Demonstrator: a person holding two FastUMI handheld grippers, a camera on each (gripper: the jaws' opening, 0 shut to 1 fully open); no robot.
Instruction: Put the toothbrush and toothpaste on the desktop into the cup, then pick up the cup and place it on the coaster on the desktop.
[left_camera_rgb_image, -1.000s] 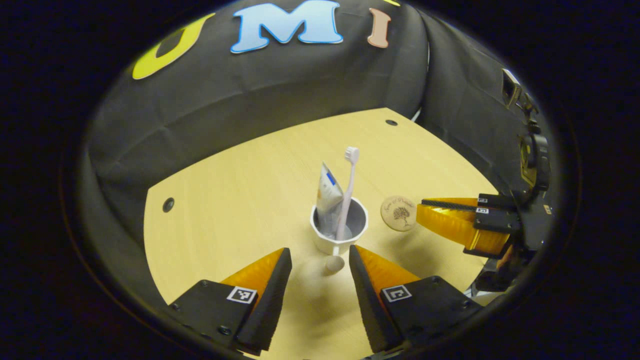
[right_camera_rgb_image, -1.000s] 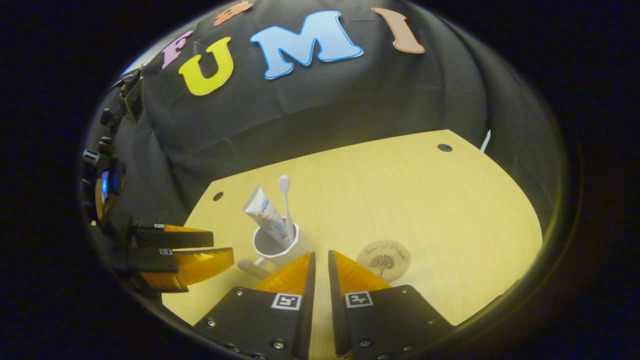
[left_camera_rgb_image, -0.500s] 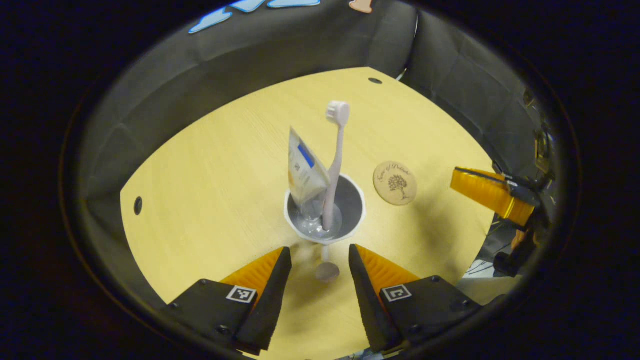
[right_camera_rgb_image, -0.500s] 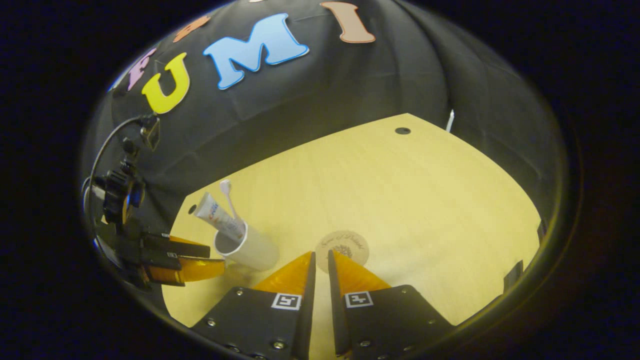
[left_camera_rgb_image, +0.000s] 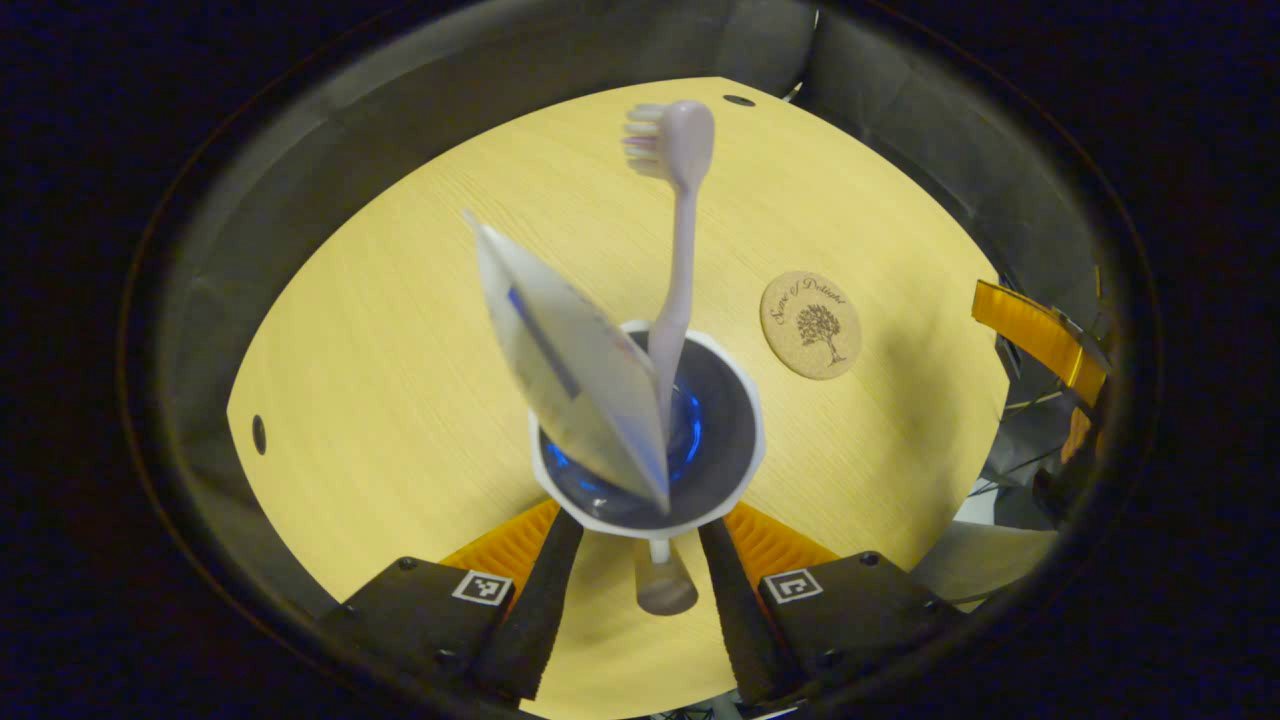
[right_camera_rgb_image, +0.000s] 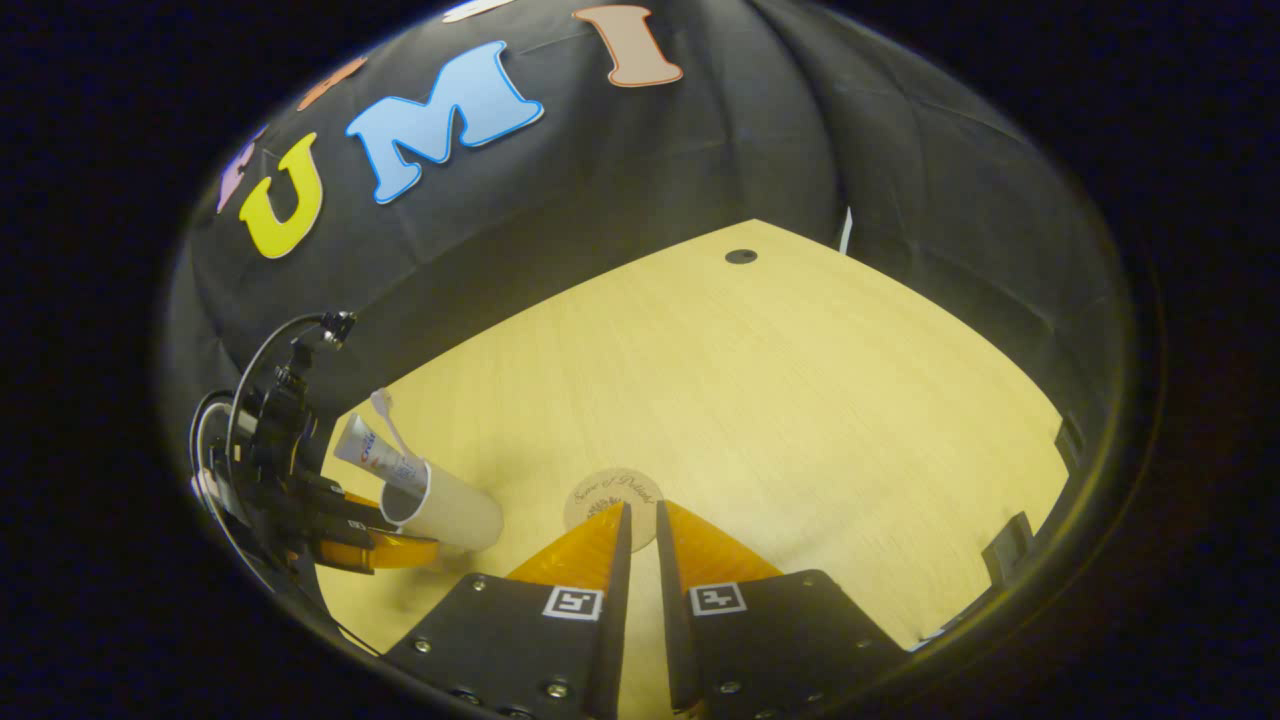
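Note:
A white cup stands on the pale wooden desktop with a pink toothbrush and a toothpaste tube upright in it. My left gripper is open, its orange fingers on either side of the cup's base and stubby handle. In the right gripper view the cup sits at the far left with the left gripper against it. The round cork coaster lies right of the cup. My right gripper is shut on nothing, its tips at the coaster's near edge.
Black cloth walls close the desk in at the back and sides. Small dark holes mark the desktop at the far corner and the left. The right gripper's orange finger hangs past the desk's right edge. Bare wood stretches beyond the coaster.
My left gripper has come forward and down until its open fingers flank the cup. The right gripper has swung right, so cup and coaster have slid left in its view.

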